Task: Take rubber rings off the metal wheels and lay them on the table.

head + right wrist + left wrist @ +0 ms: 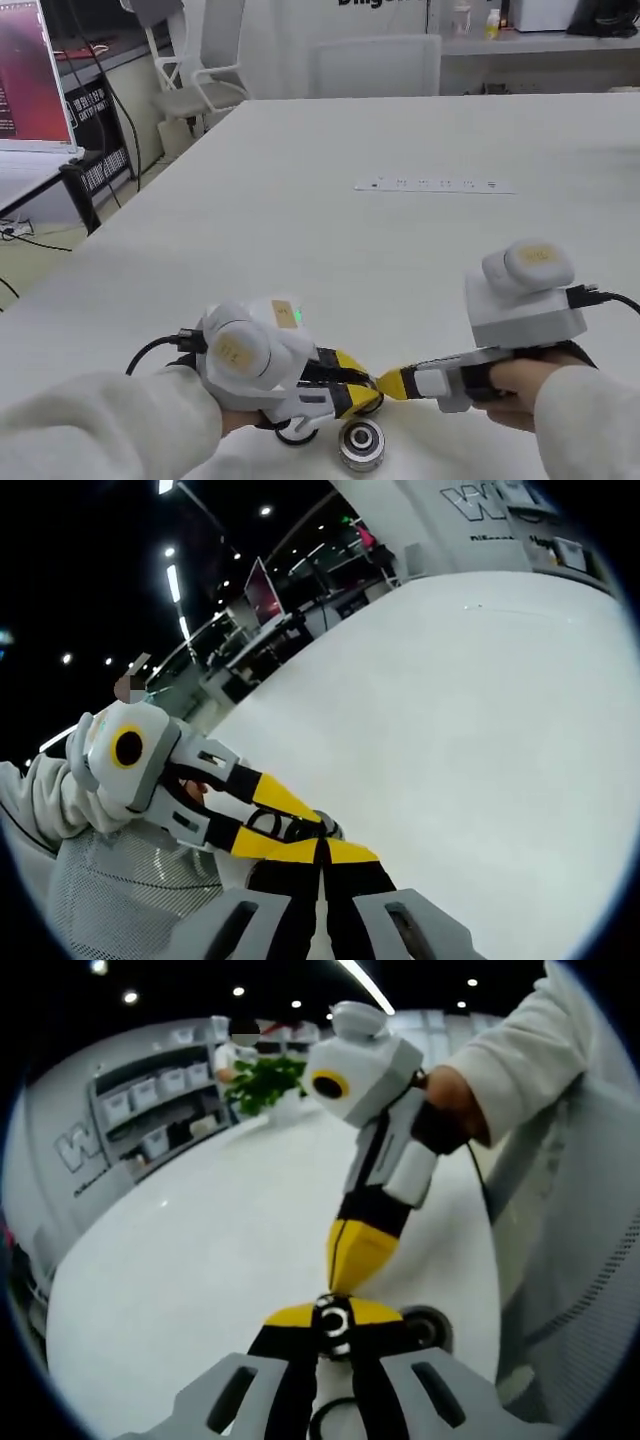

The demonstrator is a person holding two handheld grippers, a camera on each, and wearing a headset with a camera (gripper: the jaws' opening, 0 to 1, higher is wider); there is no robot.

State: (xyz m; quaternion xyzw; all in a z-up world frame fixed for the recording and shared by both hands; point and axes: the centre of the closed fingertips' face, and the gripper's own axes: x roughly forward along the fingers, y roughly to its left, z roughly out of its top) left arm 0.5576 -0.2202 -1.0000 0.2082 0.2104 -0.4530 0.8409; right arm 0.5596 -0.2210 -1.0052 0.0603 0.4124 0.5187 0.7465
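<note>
1. Checking in from the remote desk: my left gripper [362, 390] has its fingers clamped on a metal wheel [332, 1322]. One yellow tip sits on either side of the rim, so the wheel is right between them.
2. My right gripper [388, 383] sits nose to nose with it. Its fingers are pressed together, tips touching the held wheel's edge. I can't tell whether a bit of the rubber ring [333, 1303] is pinched in there.
3. A second wheel [361, 443] lies flat on the table [330, 230], hub up, just below both sets of fingertips.
4. Handling guess: the wheel looks like stiff, dense, slick metal, so squeezing across the rim is fine. The ring should be soft, stretchy and grippy. I'd take a small pinch at its outer lip and peel it over the rim.
5. Direction: the held wheel's face looks back along the left fingers, so its axle runs roughly along them. It's a squat disc with no real long axis, and I reckon the ring has to slide off along that axle.
6. There's a black loop [297, 432] under the left fingers. Ring or cable, can't tell.
</note>
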